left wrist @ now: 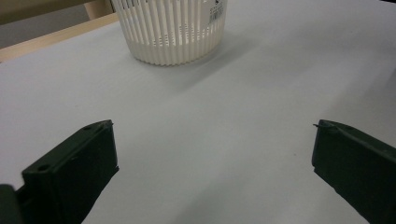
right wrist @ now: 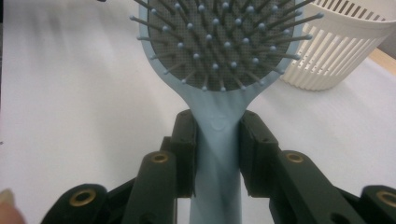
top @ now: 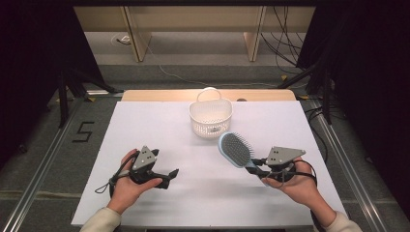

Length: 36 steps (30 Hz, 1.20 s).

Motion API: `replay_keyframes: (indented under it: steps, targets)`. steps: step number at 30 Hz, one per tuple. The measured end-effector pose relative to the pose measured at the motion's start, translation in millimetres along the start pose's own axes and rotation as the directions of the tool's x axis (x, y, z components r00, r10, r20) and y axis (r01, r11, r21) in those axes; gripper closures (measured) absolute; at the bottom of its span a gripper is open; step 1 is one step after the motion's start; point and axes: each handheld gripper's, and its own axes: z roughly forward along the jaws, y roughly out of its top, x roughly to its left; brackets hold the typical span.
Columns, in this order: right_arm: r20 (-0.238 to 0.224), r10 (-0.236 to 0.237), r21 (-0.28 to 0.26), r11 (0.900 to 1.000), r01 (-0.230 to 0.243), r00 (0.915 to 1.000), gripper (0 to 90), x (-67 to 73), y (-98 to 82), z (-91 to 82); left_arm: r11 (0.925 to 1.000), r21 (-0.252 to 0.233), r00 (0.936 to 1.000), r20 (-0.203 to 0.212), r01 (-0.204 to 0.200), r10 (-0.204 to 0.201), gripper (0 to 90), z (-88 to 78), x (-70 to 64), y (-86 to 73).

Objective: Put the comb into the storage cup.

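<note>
Right tool (top: 255, 165) clamps the brush (top: 236, 149) by its handle, bristles up, head raised just beside the basket (top: 211, 117). Left tool (top: 170, 176) stands wide apart, holding nothing, low over the tabletop (top: 159, 125).

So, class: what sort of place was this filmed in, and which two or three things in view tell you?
Probably a lab or studio bench set up for recording, not a home. A white board covers the table, black curtains hang at both sides, loose cables trail over the floor, and a "5" is taped beside the table.
</note>
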Motion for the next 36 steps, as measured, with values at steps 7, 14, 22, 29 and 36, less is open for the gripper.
replay_keyframes:
  steps: [7,14,22,29,36]
  targets:
    - [0.033,0.027,-0.019,0.999,-0.026,0.9991,70.6,-2.5,-0.4,-2.3,1.0,0.001,1.0,-0.001,-0.001,0.001,0.0,0.1,-0.2,0.1]
    - [0.055,0.044,-0.034,0.999,-0.042,0.9975,70.5,-4.4,-0.6,-3.6,1.0,0.0,1.0,-0.002,-0.001,0.001,0.0,0.3,0.0,0.0]
    - [0.081,0.071,-0.055,0.996,-0.066,0.9942,70.5,-6.9,-1.3,-5.6,1.0,0.001,1.0,-0.002,-0.001,0.001,0.0,0.2,0.1,0.0]
    - [0.092,0.083,-0.074,0.994,-0.076,0.9923,70.5,-8.2,-1.3,-7.1,1.0,0.0,1.0,-0.002,-0.001,0.001,0.0,0.3,0.0,0.0]
    - [0.1,0.099,-0.091,0.992,-0.09,0.99,70.5,-9.7,-1.6,-8.1,1.0,0.001,1.0,-0.002,-0.001,0.001,0.0,0.4,-0.2,0.0]
